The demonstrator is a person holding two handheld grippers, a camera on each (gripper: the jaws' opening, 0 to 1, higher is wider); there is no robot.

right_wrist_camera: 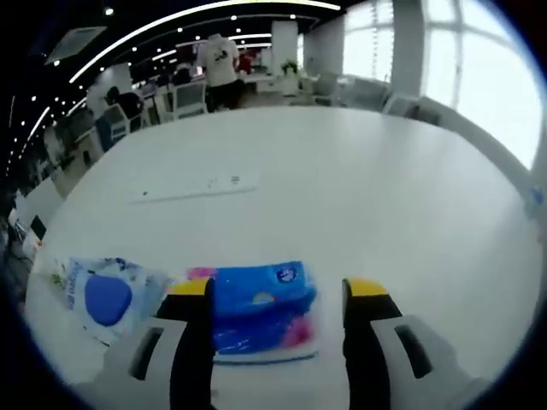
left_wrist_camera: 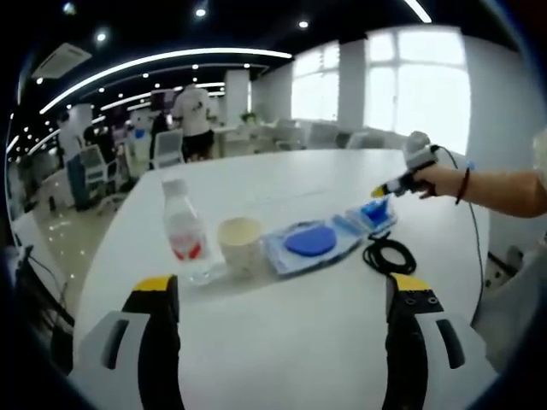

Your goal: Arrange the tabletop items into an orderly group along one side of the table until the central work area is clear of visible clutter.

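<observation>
Left gripper view — bottle [left_wrist_camera: 185, 232], cup [left_wrist_camera: 240, 243], pouch [left_wrist_camera: 309, 243], tissue pack [left_wrist_camera: 373, 213] in row; cable [left_wrist_camera: 389, 254] before pack.

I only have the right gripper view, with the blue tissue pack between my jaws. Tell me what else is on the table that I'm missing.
Observer: A clear bottle with a red label stands upright next to a pale cup, on the far side of the blue-disc packet from your tissue pack.
Operator: Report anything close to the pack.
Observer: A coiled black cable lies on the table close beside it, toward the near edge in the left gripper view.
Operator: Give me the left gripper.
Observer: The left gripper is open and holds nothing, with its jaws wide apart over bare table short of the bottle and cup.
</observation>
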